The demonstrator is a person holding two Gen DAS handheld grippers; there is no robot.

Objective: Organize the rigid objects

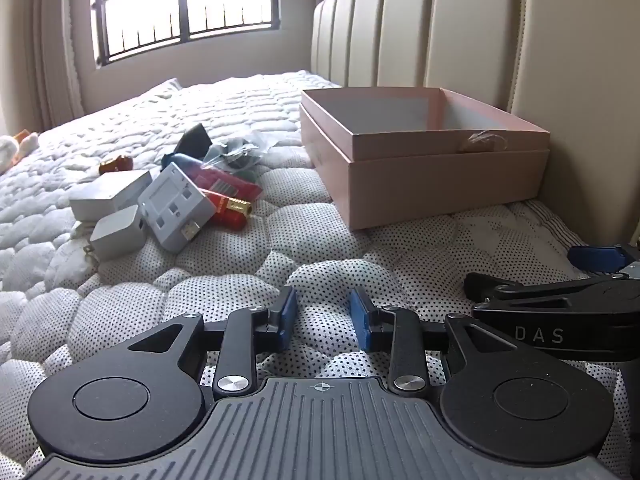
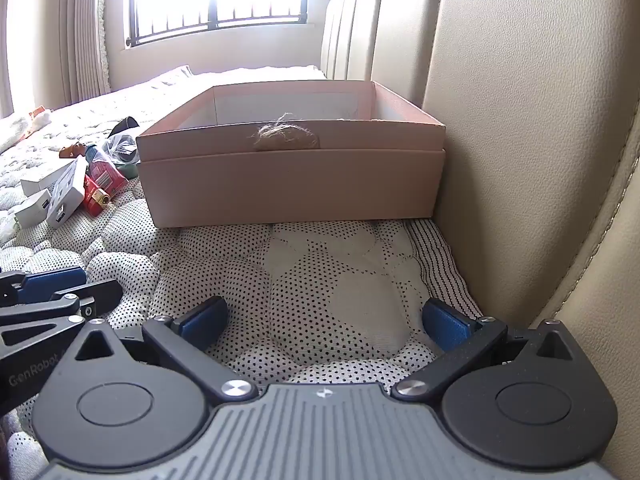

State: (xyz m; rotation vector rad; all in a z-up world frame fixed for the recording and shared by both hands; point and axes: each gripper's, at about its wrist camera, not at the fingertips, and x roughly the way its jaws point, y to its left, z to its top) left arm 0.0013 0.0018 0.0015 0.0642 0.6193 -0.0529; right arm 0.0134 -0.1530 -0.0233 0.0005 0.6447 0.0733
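A pile of small objects lies on the quilted mattress (image 1: 248, 248): a white box (image 1: 110, 194), a white charger (image 1: 118, 232), a grey adapter (image 1: 176, 206), a red pack (image 1: 230, 200), a clear bag (image 1: 236, 152) and a brown item (image 1: 116, 164). An open pink box (image 1: 424, 160) stands to their right by the headboard, also in the right wrist view (image 2: 292, 184). My left gripper (image 1: 324, 316) is open and empty, low over the mattress in front of the pile. My right gripper (image 2: 324, 320) is wide open and empty before the box.
The padded beige headboard (image 2: 520, 120) rises right behind the box. A barred window (image 1: 184, 8) is on the far wall. A plush toy (image 1: 16, 146) lies at the far left. The right gripper shows at the right of the left wrist view (image 1: 560, 304).
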